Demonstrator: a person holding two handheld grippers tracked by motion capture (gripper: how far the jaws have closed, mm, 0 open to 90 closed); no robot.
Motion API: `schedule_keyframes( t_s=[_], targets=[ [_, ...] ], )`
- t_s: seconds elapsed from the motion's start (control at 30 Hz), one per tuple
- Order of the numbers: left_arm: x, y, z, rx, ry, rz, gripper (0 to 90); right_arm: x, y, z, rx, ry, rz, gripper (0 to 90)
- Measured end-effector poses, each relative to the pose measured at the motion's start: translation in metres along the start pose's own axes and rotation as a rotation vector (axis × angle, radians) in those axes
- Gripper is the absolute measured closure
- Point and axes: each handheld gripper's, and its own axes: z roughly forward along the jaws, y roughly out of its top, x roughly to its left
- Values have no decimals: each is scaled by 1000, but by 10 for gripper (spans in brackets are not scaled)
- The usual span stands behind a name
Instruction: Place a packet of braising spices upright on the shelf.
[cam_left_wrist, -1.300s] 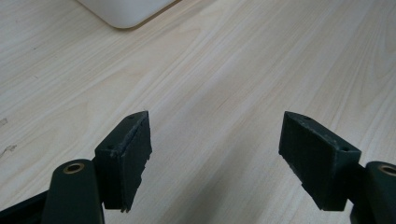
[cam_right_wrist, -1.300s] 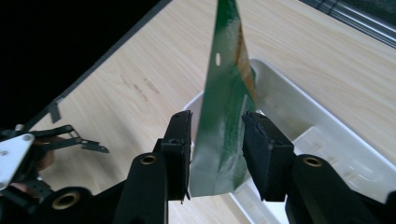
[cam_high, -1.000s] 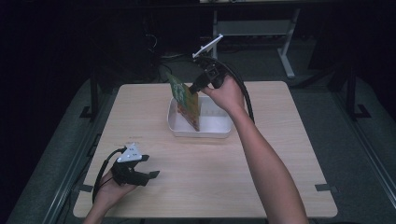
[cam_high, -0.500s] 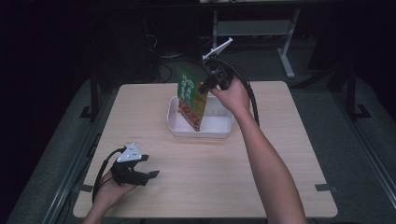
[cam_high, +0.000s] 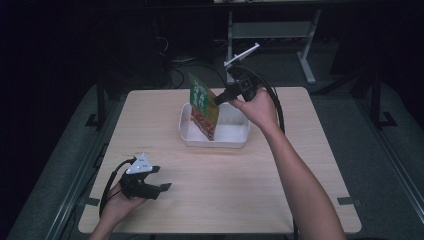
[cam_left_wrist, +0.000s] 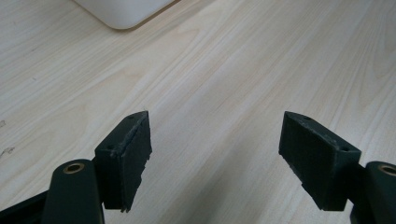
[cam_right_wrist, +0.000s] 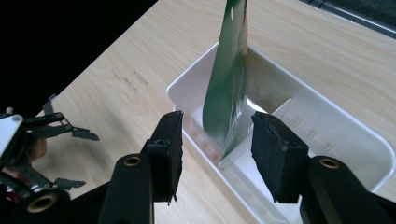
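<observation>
A green snack bag (cam_high: 202, 106) with an orange lower half stands on end in the white bin (cam_high: 239, 143), leaning slightly. My right gripper (cam_high: 220, 99) is at the bag's upper right edge. Its jaws have just been opening. In the right gripper view the bag (cam_right_wrist: 228, 88) rises between the pads of my right gripper (cam_right_wrist: 217, 140) with a gap on each side, so nothing presses on it. My left gripper (cam_high: 159, 179) rests near the table's front left corner, and its jaws stand wide apart over bare wood (cam_left_wrist: 215, 149).
The bin (cam_right_wrist: 373, 158) has a low divider inside and sits at the table's back middle. One corner of the bin (cam_left_wrist: 126, 9) lies ahead of the left jaws. Dark floor and a metal stand (cam_high: 300, 30) lie beyond the far edge.
The right gripper shifted slightly right and down, and its jaws spread off the bag, which now stands in the bin. The left gripper stayed put.
</observation>
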Motion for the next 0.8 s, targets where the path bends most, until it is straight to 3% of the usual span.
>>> schedule_keyframes(
  t_s=[0.4,0.8],
  targets=[
    [-2,1,1,7,1,5,249,-8,-32,-17,-20,23,4,493],
    [-3,1,3,15,5,7,246,-23,-69,-27,-40,45,39,471]
  ],
)
